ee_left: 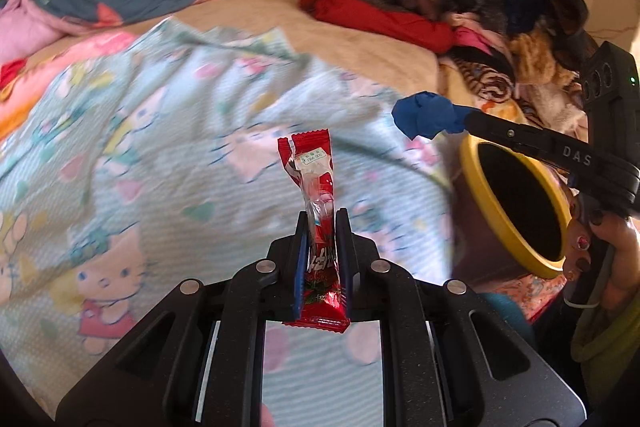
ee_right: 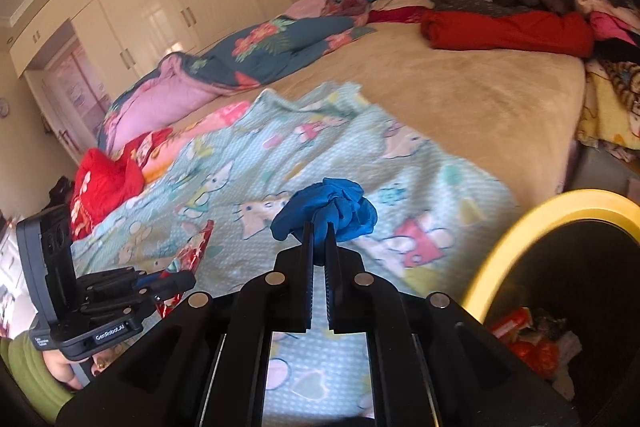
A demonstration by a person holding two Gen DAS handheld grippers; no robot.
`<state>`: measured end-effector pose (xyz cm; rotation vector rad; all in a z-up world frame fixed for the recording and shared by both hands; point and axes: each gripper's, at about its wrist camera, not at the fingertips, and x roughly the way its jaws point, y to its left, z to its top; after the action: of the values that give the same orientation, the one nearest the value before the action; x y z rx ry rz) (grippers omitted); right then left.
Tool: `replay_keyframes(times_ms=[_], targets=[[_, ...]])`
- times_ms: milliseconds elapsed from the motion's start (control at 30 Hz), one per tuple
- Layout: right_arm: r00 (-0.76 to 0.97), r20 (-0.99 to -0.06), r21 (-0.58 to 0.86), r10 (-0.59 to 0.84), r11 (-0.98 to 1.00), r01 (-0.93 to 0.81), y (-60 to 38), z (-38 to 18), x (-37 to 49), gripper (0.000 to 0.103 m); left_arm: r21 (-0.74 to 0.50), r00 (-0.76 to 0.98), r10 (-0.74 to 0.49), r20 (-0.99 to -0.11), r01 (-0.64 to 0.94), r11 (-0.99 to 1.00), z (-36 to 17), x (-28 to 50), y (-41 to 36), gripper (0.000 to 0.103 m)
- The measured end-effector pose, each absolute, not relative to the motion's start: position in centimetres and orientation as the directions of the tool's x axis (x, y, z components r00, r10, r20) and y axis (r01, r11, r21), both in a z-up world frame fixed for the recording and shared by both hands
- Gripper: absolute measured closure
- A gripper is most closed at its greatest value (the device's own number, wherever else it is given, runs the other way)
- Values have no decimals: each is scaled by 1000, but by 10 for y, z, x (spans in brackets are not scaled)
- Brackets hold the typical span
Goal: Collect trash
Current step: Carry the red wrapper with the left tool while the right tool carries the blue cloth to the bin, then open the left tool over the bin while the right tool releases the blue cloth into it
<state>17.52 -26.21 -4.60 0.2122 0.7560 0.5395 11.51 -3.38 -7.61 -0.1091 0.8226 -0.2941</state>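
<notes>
Bin contents partly hidden: only red and white scraps show inside yellow-rimmed bin [ee_right: 520, 227], cut off at lower right. Left gripper [ee_left: 322, 223] clamped on red wrapper [ee_left: 316, 195], centre frame, long axis upright, torn end up (print blurred). Right gripper [ee_right: 320, 227] pinches crumpled blue wad [ee_right: 340, 203] above cartoon-cat blanket [ee_right: 420, 187].

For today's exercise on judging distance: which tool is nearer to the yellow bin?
Right. The right tool, holding a blue wad, is beside the yellow bin; the left tool, holding a red wrapper, is farther off.
</notes>
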Motion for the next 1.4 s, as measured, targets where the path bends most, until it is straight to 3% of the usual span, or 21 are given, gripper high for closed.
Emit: replay_keyframes(times_ms=[633, 1033, 1167, 1233, 1300, 1400], targets=[[684, -644, 391, 343, 916, -92, -399, -44, 141, 98, -203, 597, -437, -672, 419, 885, -57, 126, -162, 95], [652, -688, 441, 319, 897, 26, -443, -54, 126, 96, -225, 505, -509, -697, 520, 824, -72, 144, -239, 94], [656, -688, 450, 311, 892, 49, -451, -54, 121, 73, -224, 488, -510, -708, 529, 818, -77, 149, -254, 94], [659, -687, 448, 305, 892, 55, -453, -51, 117, 67, -227, 485, -513, -709, 532, 816, -77, 151, -259, 87], [667, -683, 446, 299, 893, 57, -455, -48, 113, 54, -223, 490, -510, -707, 530, 818, -77, 152, -260, 65], [683, -673, 434, 285, 899, 53, -455, -43, 105, 40, -227, 504, -507, -699, 517, 826, -74, 151, -255, 56]])
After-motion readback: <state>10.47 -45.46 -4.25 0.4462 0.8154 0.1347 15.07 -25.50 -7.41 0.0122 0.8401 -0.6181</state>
